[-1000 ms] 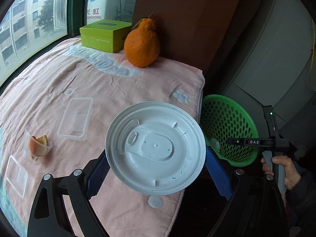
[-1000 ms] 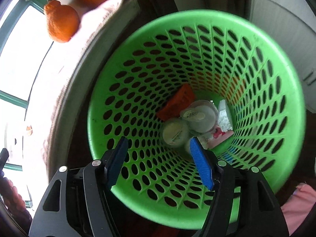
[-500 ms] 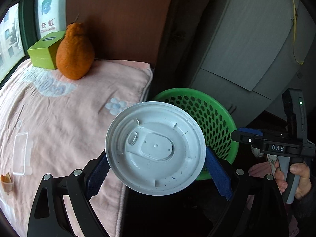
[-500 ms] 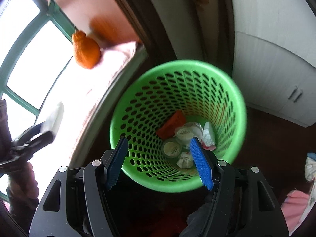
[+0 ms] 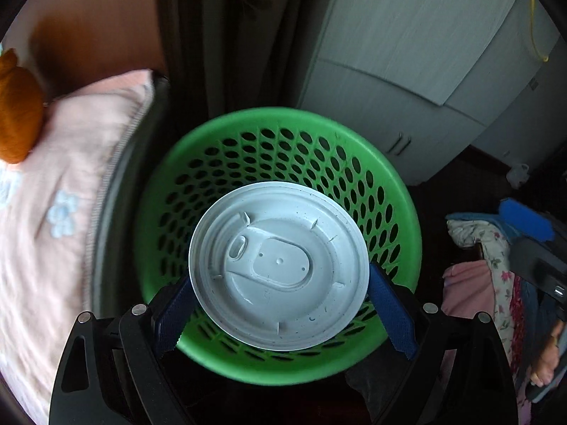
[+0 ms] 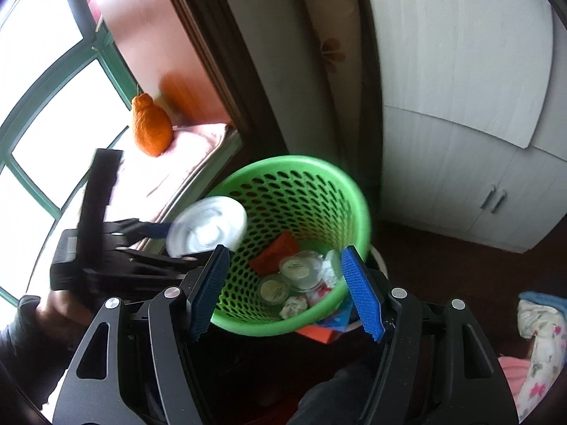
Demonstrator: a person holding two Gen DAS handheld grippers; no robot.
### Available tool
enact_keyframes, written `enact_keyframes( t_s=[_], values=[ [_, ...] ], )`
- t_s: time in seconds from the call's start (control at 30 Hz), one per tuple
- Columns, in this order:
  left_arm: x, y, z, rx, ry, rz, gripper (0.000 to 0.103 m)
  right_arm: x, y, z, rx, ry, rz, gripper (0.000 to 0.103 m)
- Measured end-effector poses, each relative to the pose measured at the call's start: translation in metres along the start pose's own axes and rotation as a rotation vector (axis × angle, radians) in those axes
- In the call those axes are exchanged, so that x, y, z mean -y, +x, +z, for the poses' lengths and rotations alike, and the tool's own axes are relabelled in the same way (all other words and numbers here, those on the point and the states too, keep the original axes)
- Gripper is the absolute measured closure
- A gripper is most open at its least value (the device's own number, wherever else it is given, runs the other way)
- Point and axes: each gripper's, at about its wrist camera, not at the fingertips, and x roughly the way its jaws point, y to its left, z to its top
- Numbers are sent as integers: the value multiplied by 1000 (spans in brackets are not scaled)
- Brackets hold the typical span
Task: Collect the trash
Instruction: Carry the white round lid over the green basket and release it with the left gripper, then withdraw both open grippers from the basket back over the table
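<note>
My left gripper [image 5: 280, 304] is shut on a round white plastic lid [image 5: 279, 265], its blue pads pressing the lid's two edges. The lid hangs over the mouth of the green mesh basket [image 5: 397, 191] and hides the basket's bottom in the left wrist view. From the right wrist view the same lid [image 6: 207, 226] sits at the near-left rim of the basket [image 6: 319, 173], held by the left gripper [image 6: 166, 233]. Inside lie a red wrapper [image 6: 274, 251], small white lidded cups [image 6: 301, 269] and crumpled paper [image 6: 292, 306]. My right gripper [image 6: 285, 292] is open with nothing between its fingers, above the basket's near side.
A pink towel-covered ledge [image 5: 53, 184] with a large orange citrus fruit [image 5: 17, 113] lies left of the basket. White cabinets [image 5: 407, 71] stand behind it. Floral and pink cloth [image 5: 496, 265] is piled on the right. Red and blue packets [image 6: 329, 329] lie on the dark floor beside the basket.
The left gripper carried the lid from above the towel rightward and down until it is over the basket. The right gripper rose and drew back from inside the basket, so the whole rim shows.
</note>
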Motion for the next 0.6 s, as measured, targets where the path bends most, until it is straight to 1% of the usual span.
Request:
enact_keyframes(
  t_s=[0.1, 0.2, 0.3, 0.37, 0.47, 0.6],
  values=[
    [10, 25, 9, -49, 22, -2, 15, 9, -4, -2, 21, 12, -15, 36],
    [19, 49, 16, -97, 51, 28, 15, 18, -4, -5, 25, 22, -30, 36],
    [29, 67, 21, -133, 112, 63, 15, 25, 0, -6, 17, 42, -31, 36],
    [34, 80, 25, -160, 135, 68, 15, 30, 2, -9, 11, 57, -31, 36],
    [34, 96, 28, -201, 119, 66, 15, 36, 3, -12, 7, 76, -32, 36],
    [30, 113, 29, -253, 53, 12, 15, 40, 6, -14, 5, 90, -33, 36]
  ],
)
